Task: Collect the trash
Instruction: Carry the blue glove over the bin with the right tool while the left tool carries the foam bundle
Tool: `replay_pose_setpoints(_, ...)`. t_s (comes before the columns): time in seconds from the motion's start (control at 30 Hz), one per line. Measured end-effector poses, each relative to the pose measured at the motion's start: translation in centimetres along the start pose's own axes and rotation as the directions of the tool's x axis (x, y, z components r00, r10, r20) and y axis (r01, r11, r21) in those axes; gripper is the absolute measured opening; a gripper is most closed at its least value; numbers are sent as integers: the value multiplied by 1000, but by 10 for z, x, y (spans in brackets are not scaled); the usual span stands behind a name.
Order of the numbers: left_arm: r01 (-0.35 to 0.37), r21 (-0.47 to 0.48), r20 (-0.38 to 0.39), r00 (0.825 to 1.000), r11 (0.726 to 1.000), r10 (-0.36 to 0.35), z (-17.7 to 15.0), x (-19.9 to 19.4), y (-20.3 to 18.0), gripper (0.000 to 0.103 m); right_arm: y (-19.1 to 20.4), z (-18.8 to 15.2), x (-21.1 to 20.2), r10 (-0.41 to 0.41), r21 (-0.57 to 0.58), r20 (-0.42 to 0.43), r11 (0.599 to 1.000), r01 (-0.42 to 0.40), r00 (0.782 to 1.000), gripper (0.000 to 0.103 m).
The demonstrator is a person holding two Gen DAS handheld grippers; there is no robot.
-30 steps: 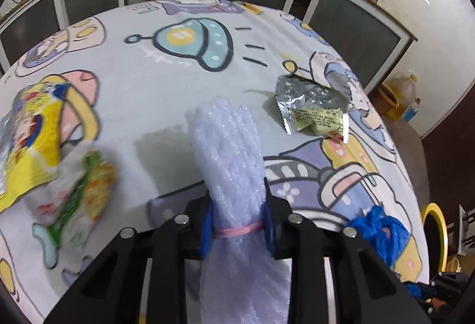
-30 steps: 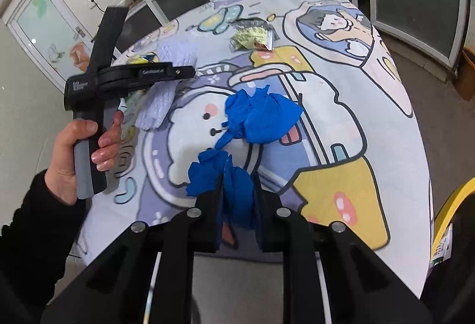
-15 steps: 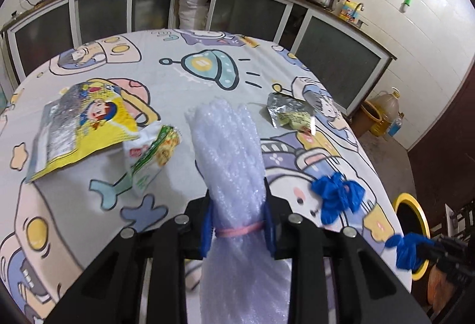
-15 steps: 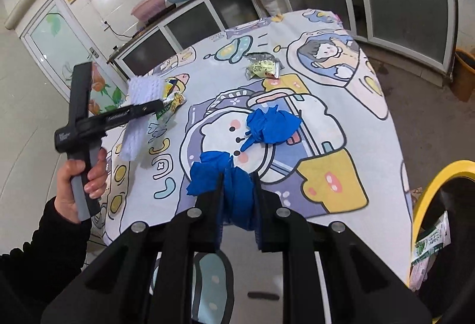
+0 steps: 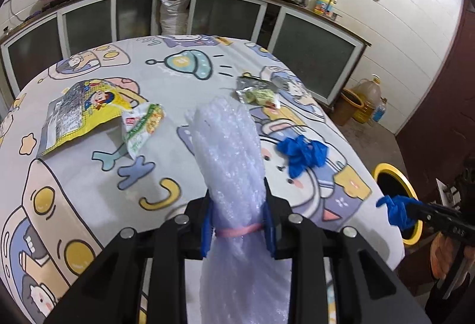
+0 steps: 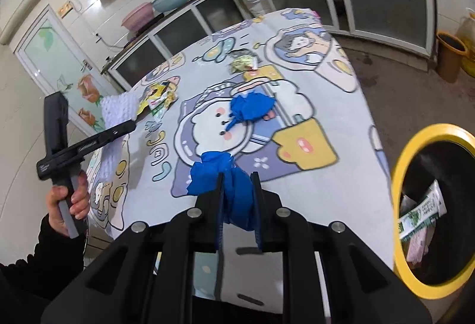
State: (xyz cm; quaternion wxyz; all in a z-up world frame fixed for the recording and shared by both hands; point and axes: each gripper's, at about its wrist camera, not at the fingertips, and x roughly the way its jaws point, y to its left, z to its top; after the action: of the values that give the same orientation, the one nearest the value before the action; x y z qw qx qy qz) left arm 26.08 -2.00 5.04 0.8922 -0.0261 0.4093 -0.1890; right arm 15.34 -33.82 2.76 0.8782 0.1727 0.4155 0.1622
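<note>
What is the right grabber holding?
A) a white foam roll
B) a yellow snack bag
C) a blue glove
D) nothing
C: the right gripper has its jaws shut on a crumpled blue glove, while the foam roll sits in the left gripper and the yellow bag lies on the table.

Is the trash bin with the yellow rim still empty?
No: in the right wrist view, the yellow-rimmed bin already holds a green-and-white wrapper and other packaging inside.
</note>
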Motion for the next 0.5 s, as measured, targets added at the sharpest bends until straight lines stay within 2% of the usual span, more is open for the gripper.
replay_pose_setpoints(0.23, 55, 76, -6, 999, 996, -54, -3, -2, -47, 26, -30, -10, -31, -36, 55, 50, 998, 33, 998, 16)
replay_pose_setpoints(0.37, 102, 132, -25, 995, 986, -100, -2, 6, -87, 26, -50, -16, -50, -70, 94, 84, 994, 62, 994, 16)
replay_pose_setpoints(0.5, 154, 174, -46, 988, 973, -148, -1, 17, -123, 26, -78, -24, -75, -133, 158, 128, 981, 112, 983, 16)
